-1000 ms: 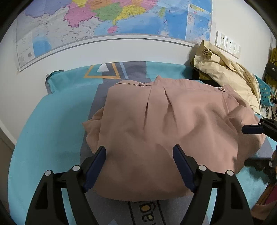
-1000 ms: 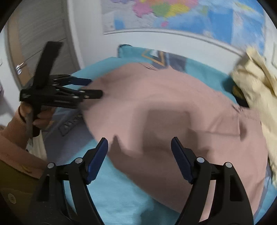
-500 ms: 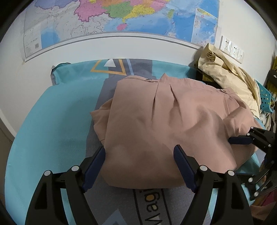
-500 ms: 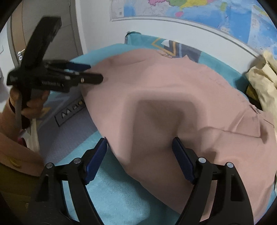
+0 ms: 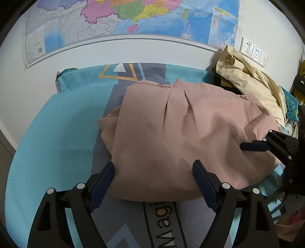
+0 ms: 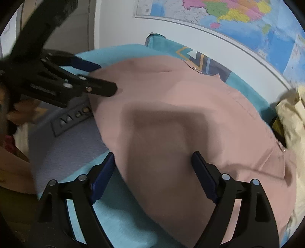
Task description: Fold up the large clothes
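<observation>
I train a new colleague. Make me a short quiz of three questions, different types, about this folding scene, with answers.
1. True or false: the pink shirt lies on the teal mat.
2. Which garment is piled at the right, near the wall sockets? A) a beige garment B) blue jeans C) a white towel
3. Fill in: on the wall behind the mat hangs a ____.

Key
1. True.
2. A: the beige garment.
3. Map.

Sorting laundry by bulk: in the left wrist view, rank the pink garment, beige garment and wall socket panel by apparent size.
1. pink garment
2. beige garment, partly hidden and farther off, so unsure
3. wall socket panel
</observation>
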`<act>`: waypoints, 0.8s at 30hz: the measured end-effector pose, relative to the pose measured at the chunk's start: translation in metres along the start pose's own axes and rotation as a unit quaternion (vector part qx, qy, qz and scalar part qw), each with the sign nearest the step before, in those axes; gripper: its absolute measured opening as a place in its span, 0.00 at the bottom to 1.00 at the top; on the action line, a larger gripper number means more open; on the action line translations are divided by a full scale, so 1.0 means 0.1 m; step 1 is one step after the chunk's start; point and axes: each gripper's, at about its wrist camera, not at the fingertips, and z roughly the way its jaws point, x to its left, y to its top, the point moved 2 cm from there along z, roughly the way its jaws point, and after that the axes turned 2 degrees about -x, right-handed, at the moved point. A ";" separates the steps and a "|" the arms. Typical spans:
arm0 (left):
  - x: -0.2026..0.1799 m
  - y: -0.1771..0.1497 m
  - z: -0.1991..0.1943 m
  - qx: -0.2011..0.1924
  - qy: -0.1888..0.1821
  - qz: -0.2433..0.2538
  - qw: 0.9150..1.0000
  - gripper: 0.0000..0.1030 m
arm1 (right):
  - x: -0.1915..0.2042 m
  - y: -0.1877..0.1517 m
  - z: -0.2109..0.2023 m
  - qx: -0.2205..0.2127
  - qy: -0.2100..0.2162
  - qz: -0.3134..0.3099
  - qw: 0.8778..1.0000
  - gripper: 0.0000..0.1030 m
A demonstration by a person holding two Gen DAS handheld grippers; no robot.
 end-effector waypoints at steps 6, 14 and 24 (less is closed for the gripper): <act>0.04 -0.06 -0.06 0.006 -0.017 -0.014 1.000 0.79 | 0.04 0.04 0.02 -0.010 -0.006 -0.014 1.000 0.50; 0.06 -0.39 -0.17 0.041 -0.158 -0.054 0.985 0.78 | -0.36 0.27 -0.14 -0.045 0.064 0.092 0.993 0.13; -0.02 -0.13 0.29 0.047 -0.287 -0.189 0.938 0.80 | -0.39 0.08 -0.40 -0.054 0.092 0.154 0.982 0.53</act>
